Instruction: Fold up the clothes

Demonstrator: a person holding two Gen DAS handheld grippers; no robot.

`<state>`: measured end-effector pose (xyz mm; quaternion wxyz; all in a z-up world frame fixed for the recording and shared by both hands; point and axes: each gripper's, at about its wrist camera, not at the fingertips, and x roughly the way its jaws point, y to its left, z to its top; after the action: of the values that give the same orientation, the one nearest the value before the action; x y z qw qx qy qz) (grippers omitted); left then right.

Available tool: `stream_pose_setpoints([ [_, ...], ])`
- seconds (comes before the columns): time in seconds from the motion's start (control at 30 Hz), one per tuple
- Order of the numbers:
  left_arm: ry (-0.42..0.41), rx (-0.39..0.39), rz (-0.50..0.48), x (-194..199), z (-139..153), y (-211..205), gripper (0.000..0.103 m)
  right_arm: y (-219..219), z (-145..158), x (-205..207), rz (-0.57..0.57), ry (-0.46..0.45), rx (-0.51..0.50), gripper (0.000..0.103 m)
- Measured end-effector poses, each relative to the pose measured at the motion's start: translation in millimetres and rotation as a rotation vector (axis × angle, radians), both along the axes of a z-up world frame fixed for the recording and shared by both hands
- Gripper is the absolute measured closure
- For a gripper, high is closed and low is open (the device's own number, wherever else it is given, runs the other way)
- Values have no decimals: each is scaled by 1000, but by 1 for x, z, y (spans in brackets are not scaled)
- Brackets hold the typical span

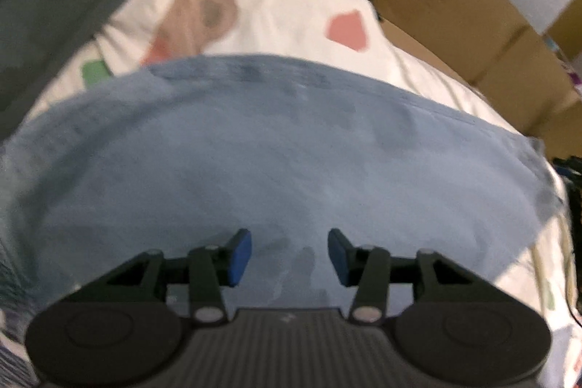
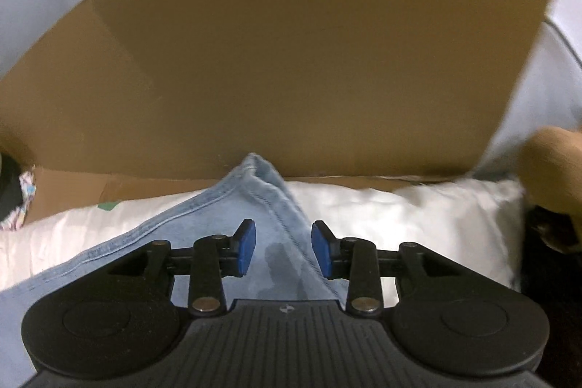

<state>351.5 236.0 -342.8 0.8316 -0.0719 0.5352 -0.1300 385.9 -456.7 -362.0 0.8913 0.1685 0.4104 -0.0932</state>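
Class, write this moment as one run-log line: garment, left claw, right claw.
garment: light blue denim cloth spread on white patterned sheet | left claw: open, above cloth | right claw: open, over stitched corner

White patterned bedsheet (image 1: 291, 13); cardboard boxes (image 1: 473, 35) beside bed; big cardboard panel (image 2: 291, 53) behind

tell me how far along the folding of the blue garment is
Done: the blue garment lies spread flat on the white sheet. In hand: nothing; the left gripper and right gripper are open above it. Left: any further folds, the stitched corner included.
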Motion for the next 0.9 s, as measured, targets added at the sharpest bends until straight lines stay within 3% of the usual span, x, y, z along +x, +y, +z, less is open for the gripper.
stream_pose_setpoints([
  [0.3, -44, 73, 93, 19, -12, 9, 49, 33, -34, 41, 124, 133, -196, 65],
  [0.57, -61, 95, 96, 48, -13, 23, 39, 39, -38, 86, 71, 140, -318, 64],
  [0.77, -50, 116, 80, 74, -17, 25, 39, 21, -38, 95, -22, 131, -230, 65],
  [0.9, -50, 133, 85, 88, -19, 24, 39, 26, -18, 72, -70, 81, -194, 65],
])
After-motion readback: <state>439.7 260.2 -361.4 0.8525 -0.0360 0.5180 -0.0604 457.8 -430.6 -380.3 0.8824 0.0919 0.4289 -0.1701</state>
